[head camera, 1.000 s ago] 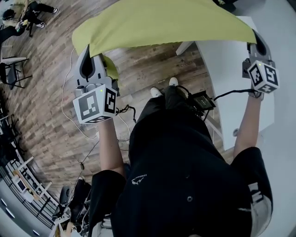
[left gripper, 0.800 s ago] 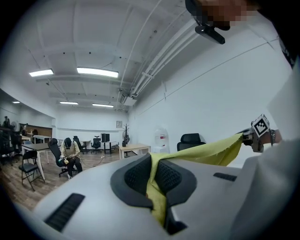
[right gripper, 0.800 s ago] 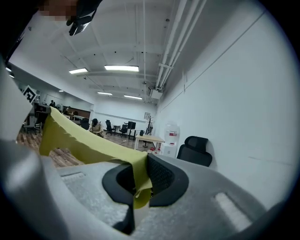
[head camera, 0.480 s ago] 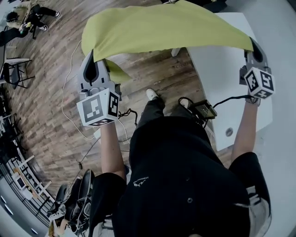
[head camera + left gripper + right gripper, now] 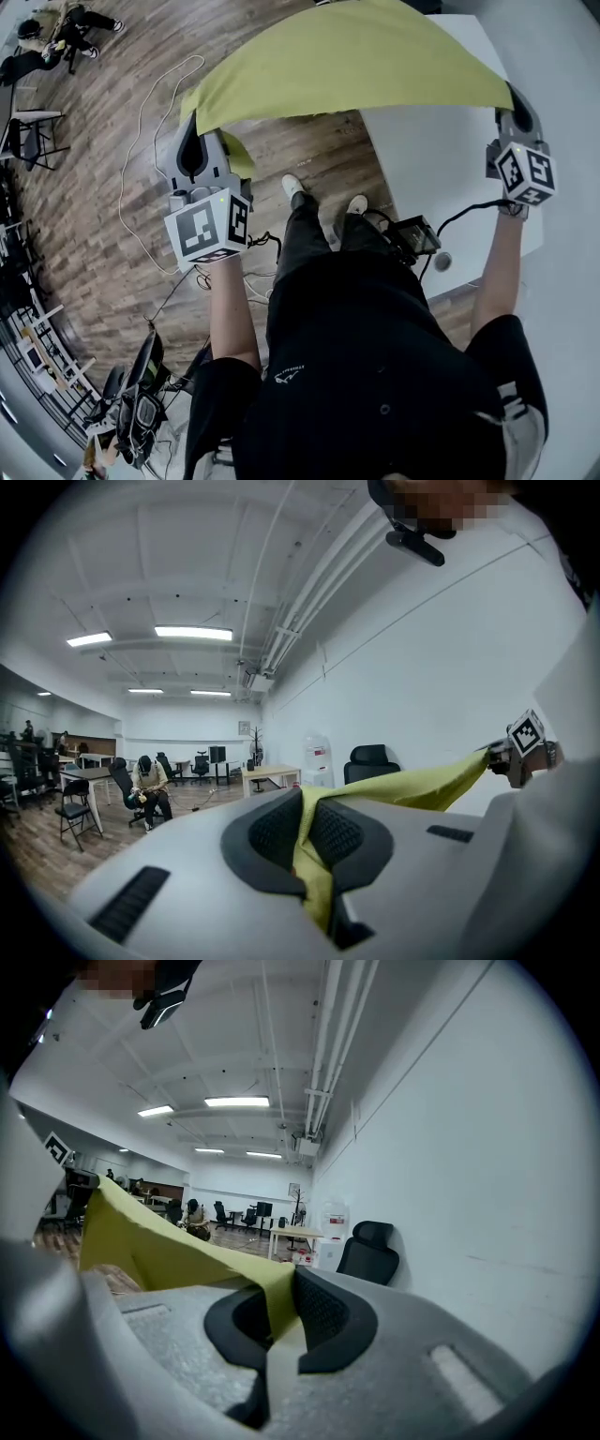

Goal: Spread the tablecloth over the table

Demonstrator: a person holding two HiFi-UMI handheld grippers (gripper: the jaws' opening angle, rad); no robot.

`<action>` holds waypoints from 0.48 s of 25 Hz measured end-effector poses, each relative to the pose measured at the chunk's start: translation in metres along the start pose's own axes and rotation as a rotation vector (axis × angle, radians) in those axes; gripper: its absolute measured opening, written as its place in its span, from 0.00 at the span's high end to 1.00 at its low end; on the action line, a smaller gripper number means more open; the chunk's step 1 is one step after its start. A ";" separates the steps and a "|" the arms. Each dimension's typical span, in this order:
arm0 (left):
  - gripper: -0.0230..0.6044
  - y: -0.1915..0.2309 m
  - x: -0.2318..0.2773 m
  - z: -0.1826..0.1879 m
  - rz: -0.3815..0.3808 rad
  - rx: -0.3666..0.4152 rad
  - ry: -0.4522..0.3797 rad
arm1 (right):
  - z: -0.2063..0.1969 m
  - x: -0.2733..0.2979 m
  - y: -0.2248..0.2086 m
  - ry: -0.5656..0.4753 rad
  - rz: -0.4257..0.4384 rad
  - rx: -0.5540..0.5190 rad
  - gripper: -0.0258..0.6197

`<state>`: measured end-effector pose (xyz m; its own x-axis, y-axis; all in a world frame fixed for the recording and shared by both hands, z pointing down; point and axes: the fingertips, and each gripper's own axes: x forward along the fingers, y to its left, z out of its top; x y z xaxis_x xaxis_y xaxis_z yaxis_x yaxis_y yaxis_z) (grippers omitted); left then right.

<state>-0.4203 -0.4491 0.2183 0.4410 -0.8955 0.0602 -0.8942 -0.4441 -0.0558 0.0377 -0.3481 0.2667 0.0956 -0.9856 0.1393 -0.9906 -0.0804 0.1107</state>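
Your left gripper (image 5: 198, 141): jaws clamped on near-left corner of yellow tablecloth (image 5: 347, 61), over wood floor (image 5: 103, 197), left of white table (image 5: 441, 178). Cloth stretched in air between your hands, right part above table. Your right gripper (image 5: 518, 101): jaws clamped on near-right corner, above table.

Your white shoes (image 5: 292, 185) are planted on the wood floor (image 5: 103, 225). Left of the shoes a white cable (image 5: 141, 105) snakes over the boards, and just right of them there's a small black box (image 5: 412, 234) trailing wires. Far left of the shoes is a dark chair (image 5: 28, 139), and way up-left a seated person (image 5: 56, 33).
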 end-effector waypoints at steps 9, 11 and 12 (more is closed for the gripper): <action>0.96 -0.004 -0.022 -0.020 -0.026 0.006 -0.001 | -0.038 -0.023 0.014 0.014 -0.017 0.017 0.95; 0.96 -0.016 -0.035 -0.011 -0.047 -0.001 -0.003 | -0.026 -0.044 0.008 0.006 -0.038 0.010 0.95; 0.96 -0.019 -0.040 -0.009 -0.054 -0.010 -0.003 | -0.022 -0.051 0.007 0.003 -0.047 0.004 0.95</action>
<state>-0.4213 -0.4046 0.2261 0.4892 -0.8701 0.0596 -0.8696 -0.4919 -0.0424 0.0278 -0.2951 0.2817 0.1422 -0.9803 0.1372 -0.9854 -0.1271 0.1129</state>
